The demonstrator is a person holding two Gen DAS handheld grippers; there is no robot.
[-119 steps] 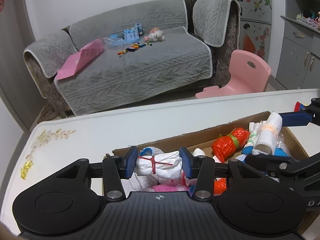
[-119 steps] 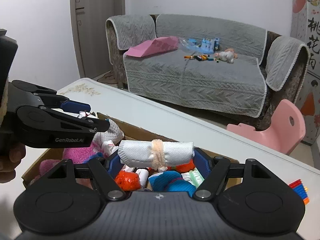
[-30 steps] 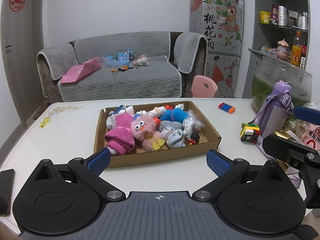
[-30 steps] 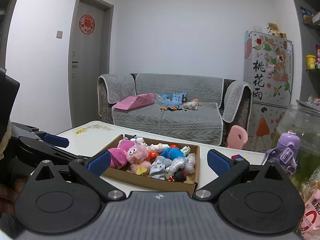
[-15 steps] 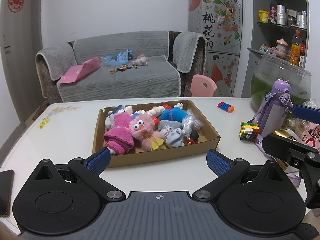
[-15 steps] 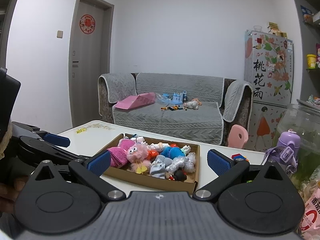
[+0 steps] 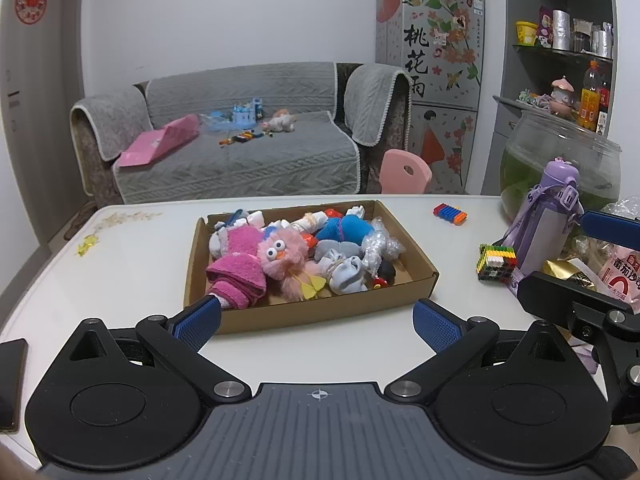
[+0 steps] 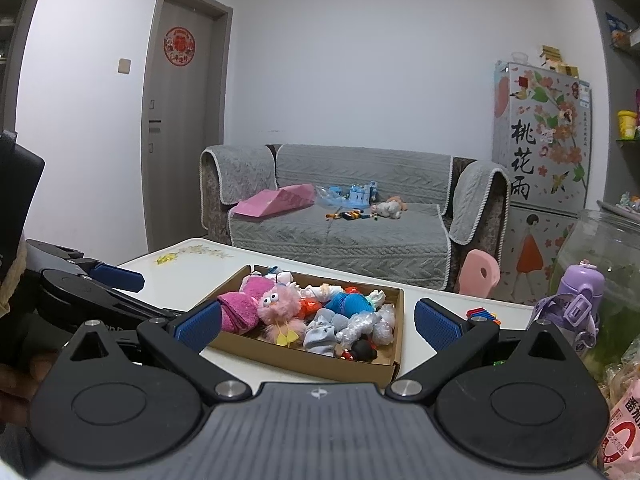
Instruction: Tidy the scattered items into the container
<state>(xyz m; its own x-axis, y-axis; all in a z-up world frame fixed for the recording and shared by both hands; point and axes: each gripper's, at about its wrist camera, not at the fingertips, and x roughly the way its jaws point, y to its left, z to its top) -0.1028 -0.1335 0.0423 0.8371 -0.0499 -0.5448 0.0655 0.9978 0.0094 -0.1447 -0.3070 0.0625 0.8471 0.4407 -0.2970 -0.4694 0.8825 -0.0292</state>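
A shallow cardboard box sits in the middle of the white table. It holds several soft items: a pink fuzzy toy, a magenta towel roll, a blue roll, grey socks. My left gripper is open and empty, near the box's front edge. My right gripper is open and empty, held back from the box on its right side; it shows at the right of the left wrist view.
A striped block stack and a colourful cube lie on the table right of the box. A purple bottle, a fish bowl and snack packets crowd the right edge. A dark phone lies at the left edge.
Four seconds ago each gripper held a rolled cloth over the box. Both are now open, empty and pulled back. Over the last second the views have hardly shifted.
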